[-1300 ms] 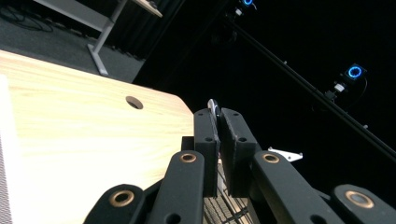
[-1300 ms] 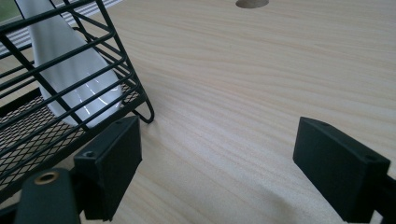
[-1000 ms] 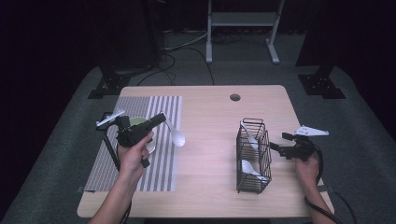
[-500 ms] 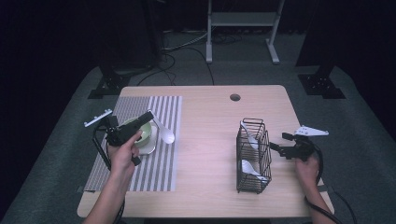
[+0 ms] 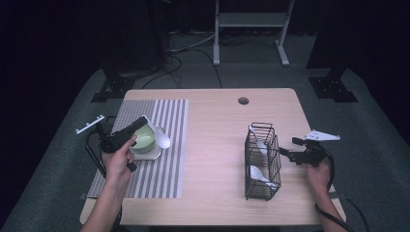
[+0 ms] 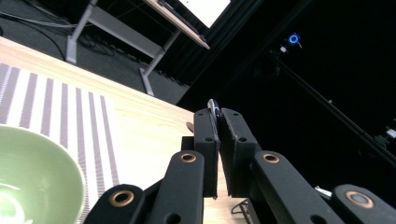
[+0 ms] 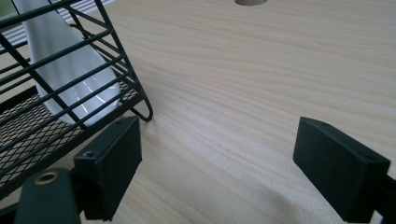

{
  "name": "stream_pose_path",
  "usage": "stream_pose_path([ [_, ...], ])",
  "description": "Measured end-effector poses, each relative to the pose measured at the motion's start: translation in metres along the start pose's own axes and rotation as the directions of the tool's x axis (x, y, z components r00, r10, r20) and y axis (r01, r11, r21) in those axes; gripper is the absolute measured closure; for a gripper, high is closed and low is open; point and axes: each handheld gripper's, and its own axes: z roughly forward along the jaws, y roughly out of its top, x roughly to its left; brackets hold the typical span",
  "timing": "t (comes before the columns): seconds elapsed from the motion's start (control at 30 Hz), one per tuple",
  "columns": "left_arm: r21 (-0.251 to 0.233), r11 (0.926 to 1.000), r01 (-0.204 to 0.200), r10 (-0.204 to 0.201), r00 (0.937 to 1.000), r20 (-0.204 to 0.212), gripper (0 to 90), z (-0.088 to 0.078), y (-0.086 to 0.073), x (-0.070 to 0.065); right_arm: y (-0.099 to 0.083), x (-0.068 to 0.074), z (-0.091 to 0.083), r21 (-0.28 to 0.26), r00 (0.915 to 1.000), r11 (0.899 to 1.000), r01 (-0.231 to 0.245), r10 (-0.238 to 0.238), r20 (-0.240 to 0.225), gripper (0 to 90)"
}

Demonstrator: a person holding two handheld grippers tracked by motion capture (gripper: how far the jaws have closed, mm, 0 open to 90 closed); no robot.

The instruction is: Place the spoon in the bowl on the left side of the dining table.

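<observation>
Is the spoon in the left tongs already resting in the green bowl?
Cannot tell: the left tongs grip the white spoon, tilted over the green bowl; contact is unclear.

L tongs [image 5: 145, 123] clamped tight, angled up and to the right, L hand [image 5: 118, 157] gripping the body, forearm in from bottom left. R tongs [image 5: 285, 153] wide open, lying level, pointing left, R hand [image 5: 316, 174] behind, forearm from bottom right.
</observation>
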Motion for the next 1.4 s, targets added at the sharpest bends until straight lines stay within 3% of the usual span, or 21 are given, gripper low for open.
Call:
stream_pose_path([
  [0.83, -0.055, 0.9983, 0.019, -0.023, 0.9971, -0.073, 85.6, -0.012, 0.020, 0.023, 0.000, 0.000, 0.000, -0.002, 1.0000, 1.000, -0.002, 0.002, 0.003, 14.2],
  [1.4, -0.075, 0.9968, 0.026, -0.034, 0.9925, -0.117, 85.6, -0.010, 0.032, 0.034, 0.000, 0.000, 0.000, -0.002, 1.0000, 1.000, -0.006, 0.006, 0.001, 14.3],
])
